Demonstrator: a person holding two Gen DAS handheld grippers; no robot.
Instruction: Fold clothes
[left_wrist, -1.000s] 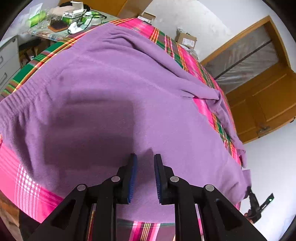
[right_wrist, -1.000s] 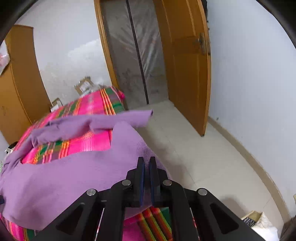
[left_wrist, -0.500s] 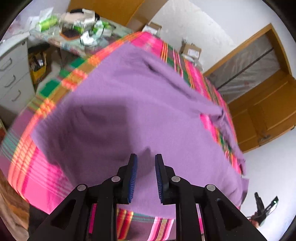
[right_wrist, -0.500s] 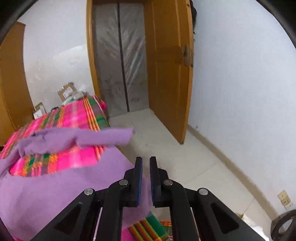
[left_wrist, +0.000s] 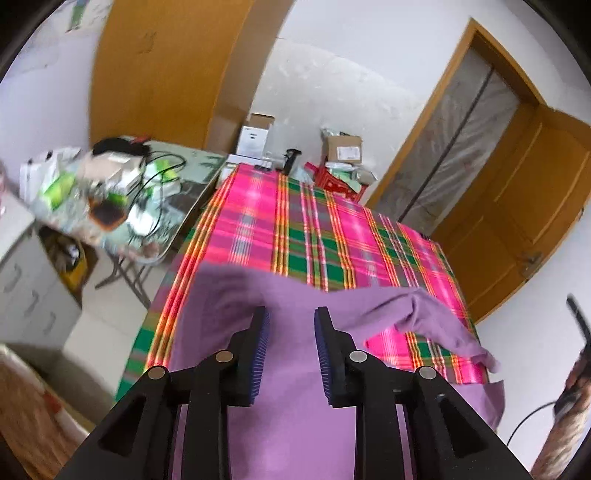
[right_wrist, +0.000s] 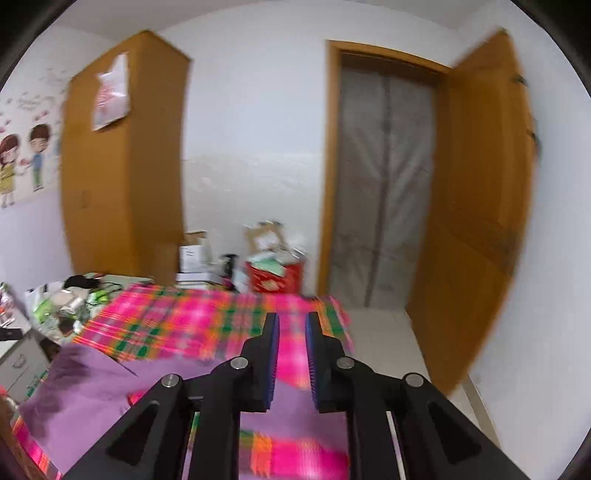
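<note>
Plaid surface (left_wrist: 325, 236) now half bare: purple garment (left_wrist: 295, 406) folded toward me, both grippers (left_wrist: 290, 350) (right_wrist: 291, 358) lifted, jaws opening, nothing between.

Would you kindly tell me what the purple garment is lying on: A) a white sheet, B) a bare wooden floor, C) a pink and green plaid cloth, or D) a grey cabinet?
C: the purple garment is spread over the pink and green plaid cloth, whose stripes show beyond and beside it in both wrist views.
</note>
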